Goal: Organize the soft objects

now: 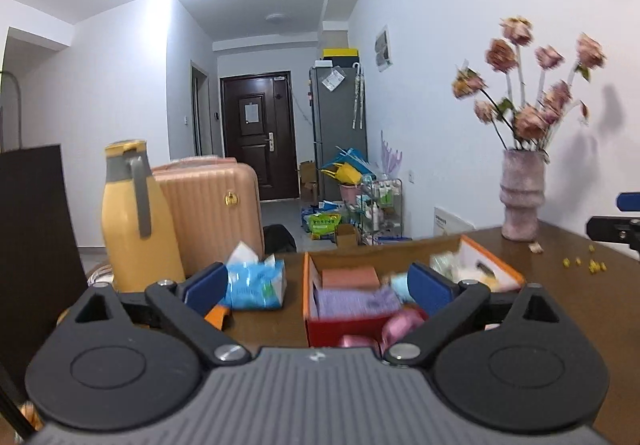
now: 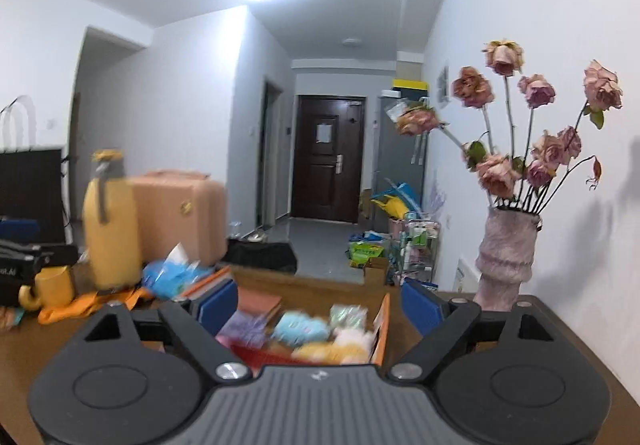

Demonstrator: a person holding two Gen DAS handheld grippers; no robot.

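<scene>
An open red and orange box (image 1: 340,325) stands on the brown table (image 1: 560,285). It holds soft items: a purple cloth (image 1: 352,301), a salmon pad (image 1: 350,277), pink pieces (image 1: 400,325) and pale ones at the far end. My left gripper (image 1: 316,285) is open and empty above the box's near end. In the right wrist view the box (image 2: 380,329) shows a purple cloth (image 2: 240,325), a light blue plush (image 2: 300,329), a green one (image 2: 348,315) and yellow ones (image 2: 332,351). My right gripper (image 2: 318,305) is open and empty above them.
A blue tissue pack (image 1: 256,285), a yellow flask (image 1: 132,221) and a pink suitcase (image 1: 216,213) stand to the left. A vase of dried roses (image 1: 520,201) stands at the right by the wall. A yellow mug (image 2: 52,287) and orange cloth (image 2: 88,303) lie far left.
</scene>
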